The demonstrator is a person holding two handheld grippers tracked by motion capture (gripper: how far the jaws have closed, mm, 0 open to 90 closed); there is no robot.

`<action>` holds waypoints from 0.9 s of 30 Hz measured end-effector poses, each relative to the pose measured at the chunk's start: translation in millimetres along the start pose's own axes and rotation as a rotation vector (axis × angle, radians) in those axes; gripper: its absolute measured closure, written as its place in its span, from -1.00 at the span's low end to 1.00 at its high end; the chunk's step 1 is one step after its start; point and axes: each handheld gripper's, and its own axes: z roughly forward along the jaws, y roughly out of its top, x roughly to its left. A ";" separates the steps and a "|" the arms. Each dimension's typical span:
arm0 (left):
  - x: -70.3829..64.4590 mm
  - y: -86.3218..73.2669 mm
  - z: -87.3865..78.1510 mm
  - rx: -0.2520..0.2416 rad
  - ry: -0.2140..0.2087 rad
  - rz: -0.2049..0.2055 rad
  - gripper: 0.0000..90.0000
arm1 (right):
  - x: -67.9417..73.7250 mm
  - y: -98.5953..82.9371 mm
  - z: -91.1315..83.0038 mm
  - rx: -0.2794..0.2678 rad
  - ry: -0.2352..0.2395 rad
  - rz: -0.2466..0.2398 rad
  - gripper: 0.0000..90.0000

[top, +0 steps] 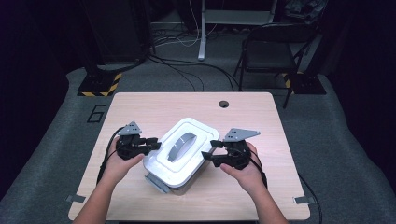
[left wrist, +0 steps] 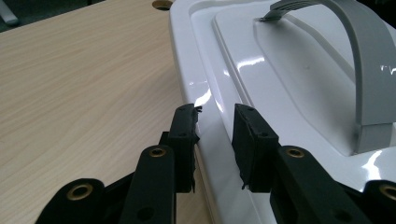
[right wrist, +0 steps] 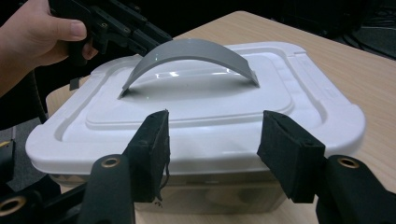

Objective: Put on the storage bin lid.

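Observation:
A white plastic box (top: pixel 187 175) with a white lid (top: pixel 198 133) and a grey arched handle (top: pixel 180 145) stands mid-table, turned at an angle. My left gripper (top: pixel 156 143) is at the lid's left edge. In the left gripper view the jaws (left wrist: pixel 216 121) stand slightly apart, with the lid's rim (left wrist: pixel 212 100) in the gap and the handle (left wrist: pixel 369 60) beyond. My right gripper (top: pixel 209 150) is at the box's right side. In the right gripper view it (right wrist: pixel 212 135) is wide open, facing the lid's edge (right wrist: pixel 201 154), apart from it. Across the handle (right wrist: pixel 191 49) is the left gripper (right wrist: pixel 140 32).
A grey latch (top: pixel 156 183) sticks out at the box's near corner. The wooden table (top: pixel 140 112) has a cable hole (top: pixel 223 103) near its far edge. A folding chair (top: pixel 275 46) and floor cables (top: pixel 187 70) lie beyond the table.

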 end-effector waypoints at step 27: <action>-1.1 -0.6 0.2 0.015 -0.014 -0.013 0.51 | 13.9 -14.9 34.6 0.085 0.051 -0.026 -0.08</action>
